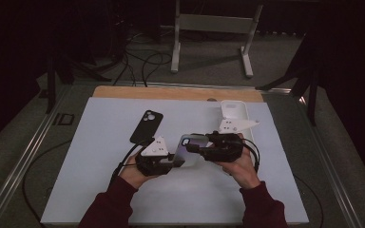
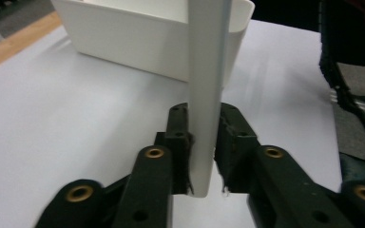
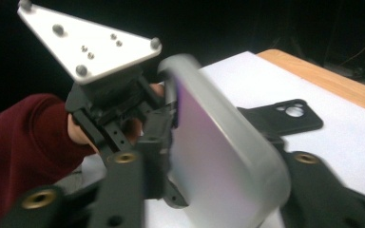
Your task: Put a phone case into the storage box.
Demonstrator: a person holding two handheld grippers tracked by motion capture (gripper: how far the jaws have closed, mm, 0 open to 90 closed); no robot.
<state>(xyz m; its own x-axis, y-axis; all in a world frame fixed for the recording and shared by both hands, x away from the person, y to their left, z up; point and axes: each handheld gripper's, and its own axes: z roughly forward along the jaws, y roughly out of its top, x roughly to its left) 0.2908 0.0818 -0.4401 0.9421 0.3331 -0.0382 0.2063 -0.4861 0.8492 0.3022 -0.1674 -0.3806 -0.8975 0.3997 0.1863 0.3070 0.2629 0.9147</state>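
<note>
A phone (image 1: 193, 148) with a pale purple back and a grey rim hangs above the white mat between both hands. My left gripper (image 1: 175, 162) is shut on its near end; in the left gripper view the phone (image 2: 207, 71) stands edge-on, and both pads of the left gripper (image 2: 203, 145) press on it. My right gripper (image 1: 196, 145) comes in from the right. In the right gripper view the phone (image 3: 218, 156) lies between the right gripper's (image 3: 216, 137) jaws, which stand a little apart from it. The left gripper (image 3: 123, 109) shows beyond.
A black phone case (image 1: 146, 126) lies flat on the white mat (image 1: 90, 161) behind the left hand. A white tray (image 1: 234, 110) stands at the mat's far right. A wooden strip (image 1: 171, 92) runs along the far edge. Cables trail from both grippers.
</note>
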